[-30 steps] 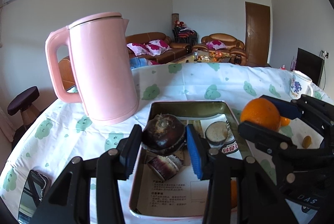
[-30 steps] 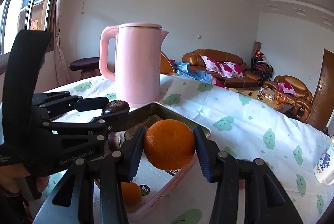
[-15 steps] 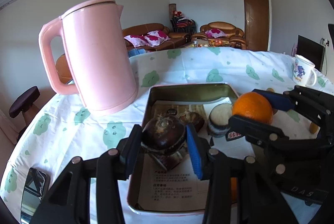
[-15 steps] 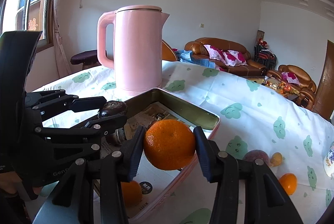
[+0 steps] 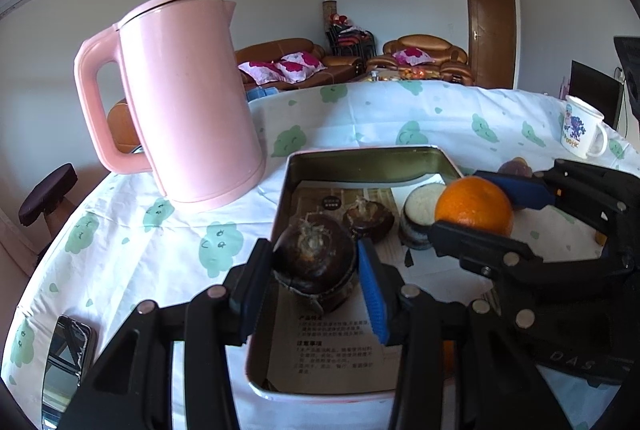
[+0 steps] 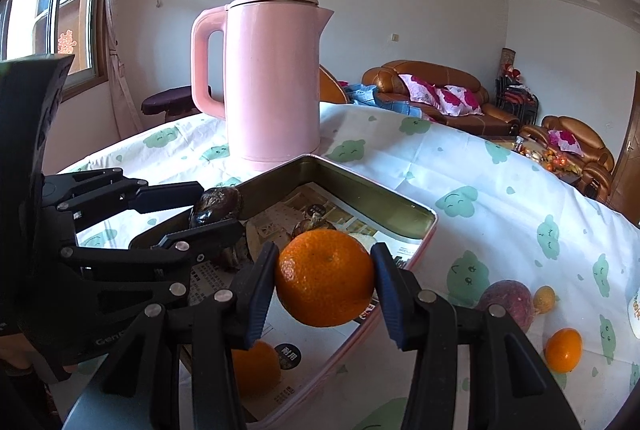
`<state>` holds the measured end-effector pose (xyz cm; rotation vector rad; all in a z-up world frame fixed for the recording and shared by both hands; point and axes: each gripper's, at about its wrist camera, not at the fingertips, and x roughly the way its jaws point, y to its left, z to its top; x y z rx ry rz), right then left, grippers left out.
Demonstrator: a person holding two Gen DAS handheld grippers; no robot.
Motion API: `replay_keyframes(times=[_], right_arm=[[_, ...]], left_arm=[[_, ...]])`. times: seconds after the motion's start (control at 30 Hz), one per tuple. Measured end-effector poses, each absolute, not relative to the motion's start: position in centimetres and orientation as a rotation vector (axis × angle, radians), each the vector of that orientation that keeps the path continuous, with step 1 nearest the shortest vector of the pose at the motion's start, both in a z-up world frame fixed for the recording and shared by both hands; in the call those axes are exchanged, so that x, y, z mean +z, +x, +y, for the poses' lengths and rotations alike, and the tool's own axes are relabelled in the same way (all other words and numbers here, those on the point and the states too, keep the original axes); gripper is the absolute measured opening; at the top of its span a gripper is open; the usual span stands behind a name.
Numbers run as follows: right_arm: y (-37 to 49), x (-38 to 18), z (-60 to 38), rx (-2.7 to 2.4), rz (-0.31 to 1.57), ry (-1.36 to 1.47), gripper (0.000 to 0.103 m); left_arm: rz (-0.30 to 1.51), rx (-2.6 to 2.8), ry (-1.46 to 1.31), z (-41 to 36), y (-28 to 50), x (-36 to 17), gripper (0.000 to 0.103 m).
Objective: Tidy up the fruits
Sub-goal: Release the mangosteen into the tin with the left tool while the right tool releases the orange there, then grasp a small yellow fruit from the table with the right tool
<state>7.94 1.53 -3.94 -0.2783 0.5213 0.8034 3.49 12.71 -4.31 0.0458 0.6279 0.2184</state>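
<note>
Both tongs reach forward and tilt downward over the metal tray (image 5: pixel 362 159) that sits on the cloth-covered table (image 5: pixel 440 113). The left tongs (image 5: pixel 316 262) are clamped on a dark brown round fruit (image 5: pixel 314 254), blue pads pressed to its two sides, holding it over the near left part of the tray, above the printed paper lining. The right tongs (image 6: pixel 325 282) are clamped on an orange (image 6: pixel 324 278) and hold it over the tray's near right edge; in the left wrist view the same orange (image 5: pixel 474 205) shows from the side, between a blue pad behind and a black finger in front. Inside the tray lie another dark fruit (image 5: pixel 368 216) and a pale-topped round piece (image 5: pixel 420 211), the latter partly hidden behind the right tongs. A second orange (image 6: pixel 254 366) in the tray's near corner is mostly covered by the tongs' black linkages. On the table right of the tray lie a purple fruit (image 6: pixel 506 304), a small yellowish fruit (image 6: pixel 545 298) and a small orange fruit (image 6: pixel 564 348). A pink kettle (image 6: pixel 272 81) stands beyond the tray, and a mug (image 5: pixel 582 131) stands at the far right edge. A dark phone-like slab (image 5: pixel 66 366) at lower left is cut off by the frame.
</note>
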Motion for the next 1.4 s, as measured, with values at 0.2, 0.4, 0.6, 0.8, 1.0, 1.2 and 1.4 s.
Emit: replay_keyframes(times=[0.2,0.4,0.6,0.8,1.0,1.2,1.4], right_arm=[[7.8,-3.9,1.4,0.832,0.517,-0.267,0.057],[7.7,-3.2,0.4,0.791,0.488,-0.242,0.069],[6.7,-1.8,-3.3,0.686,0.448,-0.276,0.069],[7.8,-2.1,-12.6,0.467,0.519,-0.221,0.069],[8.9,-3.3,-19.4,0.332,0.606,-0.164,0.069],[9.2,-4.5,-20.5,0.355,0.682,-0.159,0.069],[9.4,-6.3,-19.9,0.383,0.752,-0.205,0.052]], left_arm=[[0.611,0.259,0.037,13.3,2.4,-3.8,0.062],[0.573,0.284,-0.001,14.1,1.7,-3.2,0.085],[0.518,0.24,-0.005,12.5,1.3,-1.9,0.102],[0.504,0.17,0.034,8.7,2.2,-1.4,0.102],[0.549,0.064,0.046,4.9,3.8,-2.2,0.102],[0.563,0.007,0.095,1.5,4.5,-2.4,0.102],[0.57,-0.018,0.125,0.1,4.8,-2.4,0.102]])
